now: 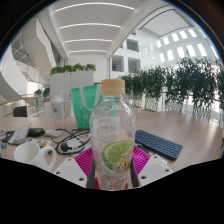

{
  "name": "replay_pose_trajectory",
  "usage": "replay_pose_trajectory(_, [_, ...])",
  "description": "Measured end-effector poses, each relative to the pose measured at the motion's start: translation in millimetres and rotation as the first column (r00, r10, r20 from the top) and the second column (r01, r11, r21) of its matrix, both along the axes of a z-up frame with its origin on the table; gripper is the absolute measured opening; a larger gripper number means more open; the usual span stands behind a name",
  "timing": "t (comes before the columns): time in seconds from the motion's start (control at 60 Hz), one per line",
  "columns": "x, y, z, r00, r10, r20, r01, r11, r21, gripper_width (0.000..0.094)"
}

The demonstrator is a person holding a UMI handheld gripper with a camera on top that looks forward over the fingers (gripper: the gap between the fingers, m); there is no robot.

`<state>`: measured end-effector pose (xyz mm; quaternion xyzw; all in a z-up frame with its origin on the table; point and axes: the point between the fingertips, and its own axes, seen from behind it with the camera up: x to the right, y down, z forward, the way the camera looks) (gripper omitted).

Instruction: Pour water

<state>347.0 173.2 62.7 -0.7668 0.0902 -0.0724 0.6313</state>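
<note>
**Upright bottle held between the pads**

Right at the centre of the frame stands a clear plastic bottle (112, 135) with a pale cap and a label showing lime slices. It is upright, and the hand-held gripper (112, 160) has its pink pads (85, 158) against the bottle's lower sides, left and right, so the fingers appear to be clamped on it. Whether the base rests on the tabletop (170, 128) cannot be told, as the bottom of the bottle is hidden low in the frame.

Behind the bottle, slightly left of centre, is a green cup (84, 104). At centre right, just beside the bottle, a dark flat phone (159, 144) lies on the pale wood. At lower left sit a white rounded object (28, 152) and a tangle of dark cable (70, 143). Across the upper right runs a row of leafy plants (175, 85), with a white planter (68, 84) at upper left.
</note>
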Motion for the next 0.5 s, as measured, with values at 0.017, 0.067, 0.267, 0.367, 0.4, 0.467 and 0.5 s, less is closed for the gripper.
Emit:
replay_pose_trajectory(0.017, [1, -1, 1, 1.000, 0.000, -0.002, 0.000, 1.000, -0.003, 0.0515])
replay_pose_trajectory(0.067, [6, -6, 7, 1.000, -0.003, -0.001, 0.003, 1.000, -0.009, 0.0528])
replay_pose_trajectory(0.267, [-12, -48, -13, 0.993, 0.000, -0.116, -0.019, 0.986, -0.164, 0.0852])
replay_pose_trajectory(0.367, [-38, -108, 14, 0.991, -0.018, -0.129, -0.005, 0.984, -0.178, 0.0836])
replay_pose_trajectory(0.4, [-48, -128, 27, 0.991, -0.022, -0.129, -0.001, 0.985, -0.174, 0.0833])
replay_pose_trajectory(0.467, [-70, -168, 57, 0.991, -0.015, -0.131, -0.007, 0.986, -0.166, 0.0833])
replay_pose_trajectory(0.5, [-78, -189, 72, 0.991, -0.033, -0.127, 0.012, 0.986, -0.164, 0.0833])
